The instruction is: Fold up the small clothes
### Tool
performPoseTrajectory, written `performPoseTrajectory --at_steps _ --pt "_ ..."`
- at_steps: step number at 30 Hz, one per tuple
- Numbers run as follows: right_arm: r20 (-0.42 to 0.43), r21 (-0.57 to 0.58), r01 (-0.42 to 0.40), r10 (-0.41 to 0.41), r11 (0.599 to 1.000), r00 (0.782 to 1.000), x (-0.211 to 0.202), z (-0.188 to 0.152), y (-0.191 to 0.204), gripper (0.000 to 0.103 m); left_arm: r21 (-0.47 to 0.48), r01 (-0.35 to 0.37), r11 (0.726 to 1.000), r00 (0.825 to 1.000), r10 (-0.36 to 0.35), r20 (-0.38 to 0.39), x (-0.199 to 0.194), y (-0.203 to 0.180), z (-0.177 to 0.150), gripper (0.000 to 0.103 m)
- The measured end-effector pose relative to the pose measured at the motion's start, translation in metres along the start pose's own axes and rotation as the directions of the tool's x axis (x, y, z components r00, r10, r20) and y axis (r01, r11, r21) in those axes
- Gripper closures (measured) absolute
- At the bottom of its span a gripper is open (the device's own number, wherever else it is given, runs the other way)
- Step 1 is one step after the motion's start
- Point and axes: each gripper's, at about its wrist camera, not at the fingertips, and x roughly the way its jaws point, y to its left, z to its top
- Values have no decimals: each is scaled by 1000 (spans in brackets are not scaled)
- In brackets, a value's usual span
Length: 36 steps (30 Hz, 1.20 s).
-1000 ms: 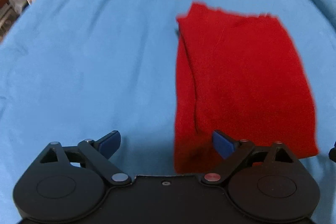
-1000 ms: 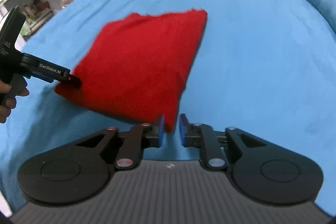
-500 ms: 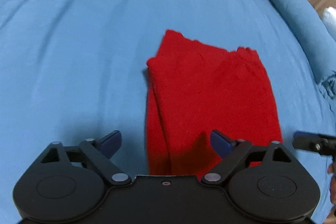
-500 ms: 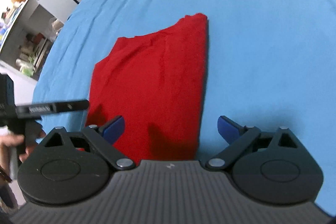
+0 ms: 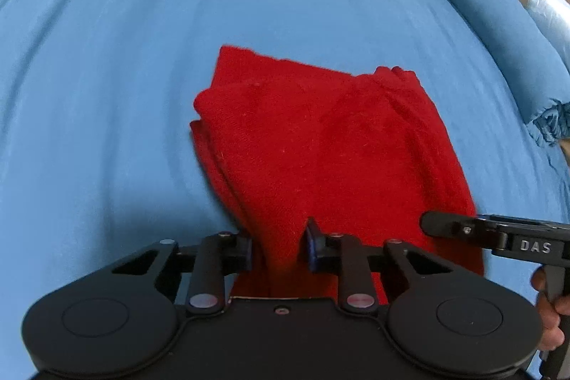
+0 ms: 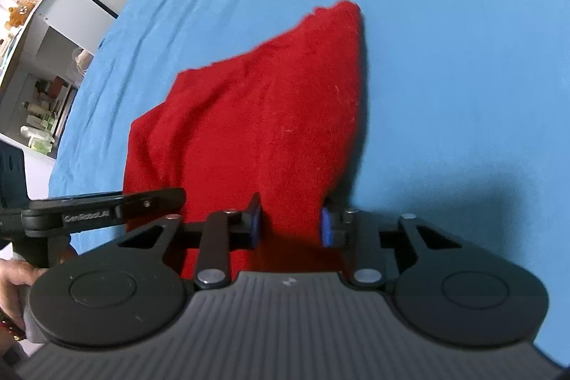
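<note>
The light was bright and even. My tongs threw soft dark shadows on the sheet (image 6: 463,66) just ahead. The fisheye bent the edges strongly, and the corners went black. The cloth (image 5: 320,145) looked slightly blurred in my right view.

left tool (image 5: 279,250): matte black body, two round disc housings, linkage arms on silver and red pivot pins, blue pads (image 5: 312,246), small screw at 6 o'clock on centre plate. right tool (image 6: 290,225): same build, ribbed grey top cover, small white logo. Seen side-on, white "DAS" and "GenRobot.AI" lettering.
</note>
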Motion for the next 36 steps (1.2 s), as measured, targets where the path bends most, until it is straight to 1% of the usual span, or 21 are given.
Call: performPoseTrajectory --at_steps 2,4,7,10,13,15,17,19,22,23,25,26,28,29,30,31,32,33,35,36 --pt "30 -16 -9 9 1000 1000 -17 0 9 60 26 -10 1000 1000 9 23 -12 -12 -1 77" --pt "47 -47 -3 6 999 999 -36 -1 17 60 30 7 1000 999 -8 33 -28 -27 -5 77" --pt "64 -87 4 2 996 998 -79 -7 20 60 34 28 999 998 -30 59 -57 -50 -19 77" --pt "80 -96 16 -8 995 997 -125 -24 10 60 27 72 997 994 -74 81 -81 -79 -44 77" --pt "78 -91 31 -24 995 997 -165 -54 -8 60 27 90 996 993 -92 80 -92 -110 -78 77" --pt "65 -77 35 -30 996 997 -181 -78 -25 60 37 74 997 994 -77 75 -91 -132 -102 77" --pt "55 -66 37 -33 997 998 -185 -102 -44 60 55 49 997 996 -53 71 -84 -152 -130 76" --pt "46 -59 31 -29 998 999 -181 -127 -66 60 60 23 998 997 -27 66 -70 -164 -153 76" --pt "40 -16 11 -11 1000 999 -164 -165 -110 59 37 -15 999 999 14 51 -36 -173 -181 75" --pt "39 3 13 -13 1000 999 -156 -175 -122 59 40 -55 998 996 52 71 -29 -174 -190 71" --pt "82 23 -38 36 999 996 -151 -188 -143 53 57 -102 993 988 95 120 -22 -175 -198 53" --pt "96 42 -60 56 997 994 -151 -190 -149 50 51 -121 991 985 114 133 -23 -175 -198 50" --pt "114 44 -72 67 996 991 -159 -194 -152 41 28 -160 987 975 154 159 -30 -178 -199 39" --pt "133 18 -69 66 997 989 -167 -194 -149 37 19 -185 982 967 179 184 -37 -175 -200 35" --pt "152 -2 -63 62 998 986 -173 -194 -146 22 11 -213 977 956 206 209 -44 -173 -202 23" --pt "189 -23 -34 38 999 981 -181 -196 -143 10 2 -242 970 944 235 232 -47 -173 -203 14" --pt "215 -38 -5 13 999 977 -186 -195 -141 8 -4 -262 965 935 255 246 -49 -172 -204 14" --pt "233 -54 24 -10 998 972 -189 -195 -141 8 -8 -272 962 932 266 246 -47 -168 -205 14" --pt "234 -71 68 -50 995 971 -185 -195 -144 8 -8 -277 961 934 272 232 -36 -160 -207 14" --pt "231 -73 89 -70 993 971 -178 -196 -144 8 -1 -284 959 931 276 238 -30 -157 -210 13"
